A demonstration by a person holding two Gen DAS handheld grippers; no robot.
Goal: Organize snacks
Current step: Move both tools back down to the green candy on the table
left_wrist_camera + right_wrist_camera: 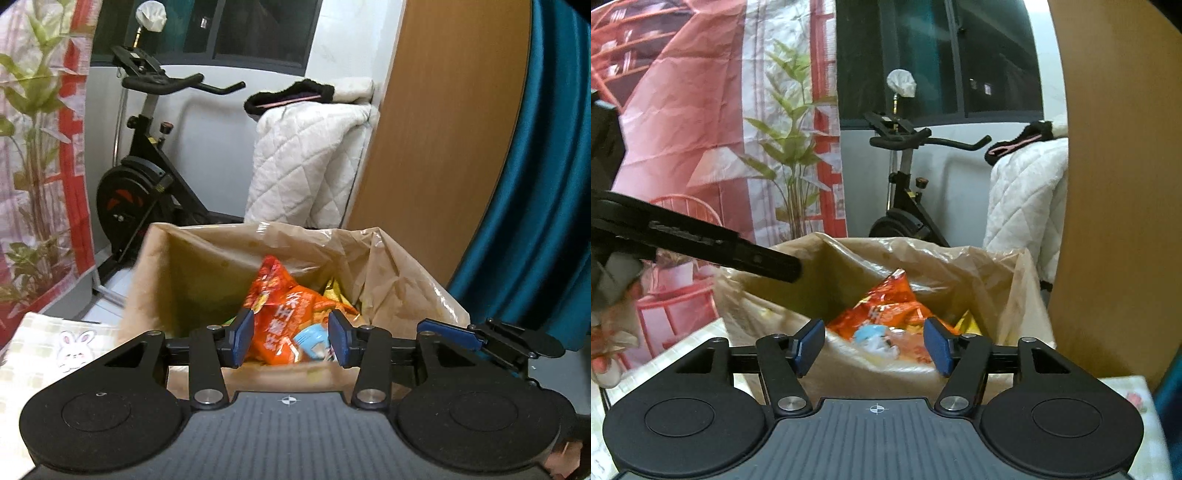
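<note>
We note both grippers, left (291, 341) and right (874, 345), released above the snack-filled bag (207, 258); orange packet (284, 314) on top.

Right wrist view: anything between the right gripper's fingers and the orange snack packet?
Only the paper bag's near wall. The right gripper hangs open just outside it; the orange snack packet lies inside the bag. The left wrist view agrees.

The orange snack packet (284, 317) in the paper bag (207, 258) bears large white Chinese characters (blurred, so I cannot read them for certain). No other lettering in either view is legible.
</note>
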